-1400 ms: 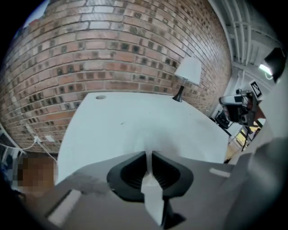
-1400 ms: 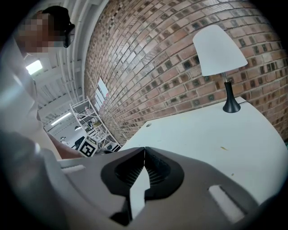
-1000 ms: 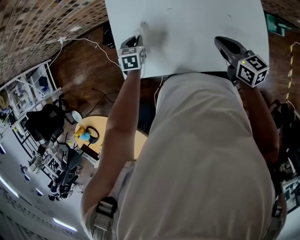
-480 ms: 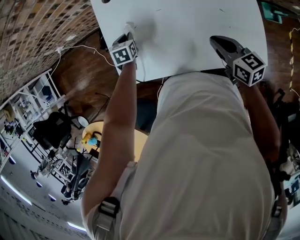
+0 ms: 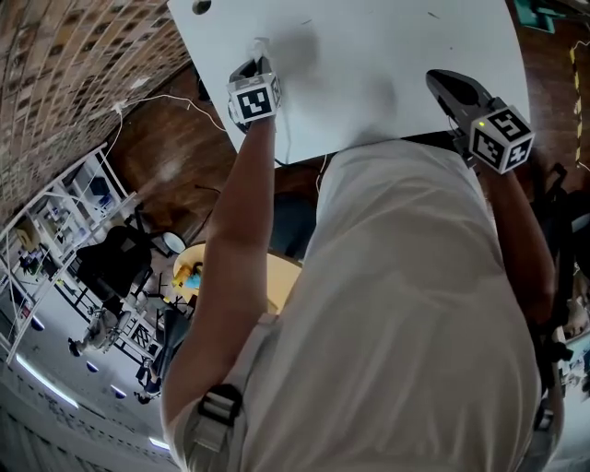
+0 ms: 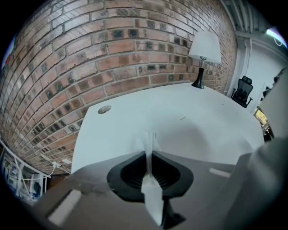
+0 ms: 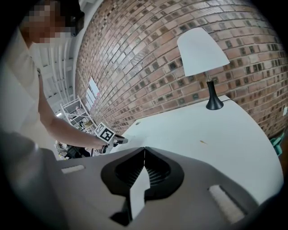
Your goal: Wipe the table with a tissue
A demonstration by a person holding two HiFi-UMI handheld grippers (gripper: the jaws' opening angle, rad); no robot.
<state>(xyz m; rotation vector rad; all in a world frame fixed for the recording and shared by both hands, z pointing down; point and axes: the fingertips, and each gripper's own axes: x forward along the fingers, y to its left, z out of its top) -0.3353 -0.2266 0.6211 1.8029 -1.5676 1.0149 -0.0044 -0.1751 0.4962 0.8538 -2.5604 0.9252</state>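
Note:
My left gripper is shut on a white tissue near the left edge of the white table and points steeply down at it. In the left gripper view the tissue sticks out as a thin strip from between the jaws of the left gripper, over the table. My right gripper hovers over the table's near right part, jaws together with nothing between them. The right gripper view shows those shut jaws, with the left gripper at the far left of the table.
A white-shaded lamp stands at the table's far side against a brick wall. A round cable hole sits near the far left corner. The person's torso covers the near table edge.
My left gripper has slid with the tissue along the table's left side, away from the near edge. The right gripper has shifted only a little.

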